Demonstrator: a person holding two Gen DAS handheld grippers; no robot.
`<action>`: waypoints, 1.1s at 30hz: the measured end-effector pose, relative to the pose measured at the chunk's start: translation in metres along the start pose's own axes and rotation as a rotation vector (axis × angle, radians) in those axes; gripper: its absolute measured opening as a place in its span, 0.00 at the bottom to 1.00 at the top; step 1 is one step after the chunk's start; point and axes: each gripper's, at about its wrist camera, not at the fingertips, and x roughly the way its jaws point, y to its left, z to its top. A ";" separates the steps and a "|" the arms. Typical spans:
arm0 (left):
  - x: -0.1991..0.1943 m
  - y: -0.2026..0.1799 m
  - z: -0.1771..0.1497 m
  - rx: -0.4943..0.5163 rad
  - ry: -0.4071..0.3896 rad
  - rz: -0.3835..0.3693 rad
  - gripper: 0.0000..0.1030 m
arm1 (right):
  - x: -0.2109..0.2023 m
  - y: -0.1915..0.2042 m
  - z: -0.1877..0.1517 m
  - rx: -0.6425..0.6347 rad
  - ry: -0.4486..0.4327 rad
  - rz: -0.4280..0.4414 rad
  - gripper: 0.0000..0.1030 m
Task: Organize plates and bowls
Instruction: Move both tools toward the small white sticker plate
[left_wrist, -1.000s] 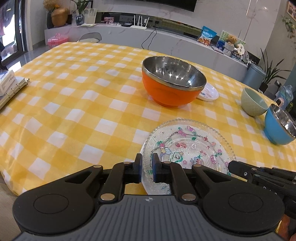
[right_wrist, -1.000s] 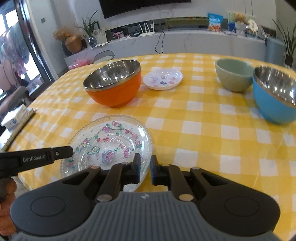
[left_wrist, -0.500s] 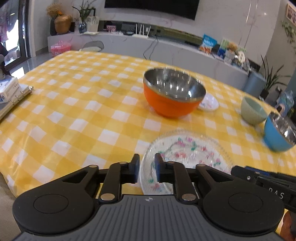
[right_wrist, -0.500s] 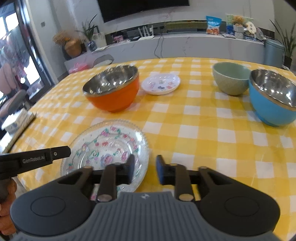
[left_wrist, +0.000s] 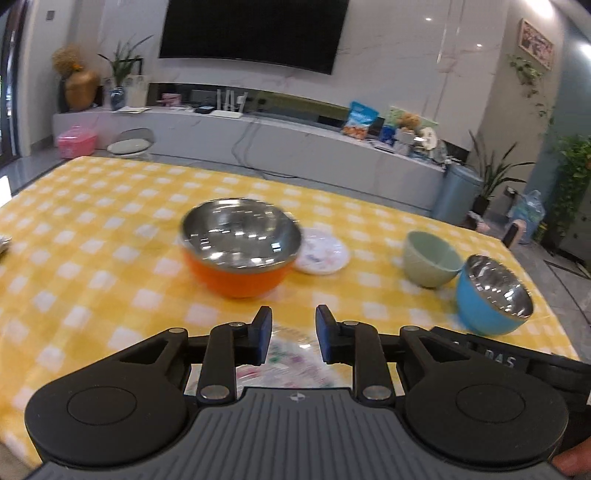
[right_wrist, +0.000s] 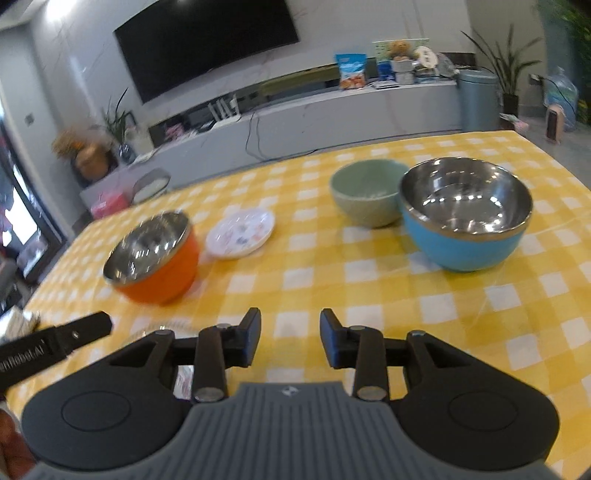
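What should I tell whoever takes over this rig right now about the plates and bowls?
Left gripper: open, jaws just opened, nothing held; the patterned glass plate lies on the table under it.
Right gripper: open, jaws just opened, nothing between them.
On the yellow checked tablecloth: orange steel-lined bowl with the small white plate beside it; green bowl right next to the blue steel-lined bowl.
Done: glass plate sits at the near edge, released.
Left: nothing is stacked yet; bowls and plates remain to be grouped.

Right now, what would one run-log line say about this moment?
left hand-held gripper: open, just opening, empty | right hand-held gripper: open, just opening, empty | clear plate: on table
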 end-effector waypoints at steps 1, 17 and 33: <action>0.004 -0.002 0.001 -0.005 0.001 -0.007 0.28 | 0.001 -0.002 0.002 0.012 -0.004 -0.005 0.34; 0.070 -0.012 0.011 -0.080 0.104 -0.009 0.32 | 0.057 0.009 0.023 0.005 0.015 0.028 0.29; 0.110 -0.004 0.018 -0.258 0.024 0.032 0.34 | 0.116 -0.005 0.045 0.114 0.025 0.091 0.20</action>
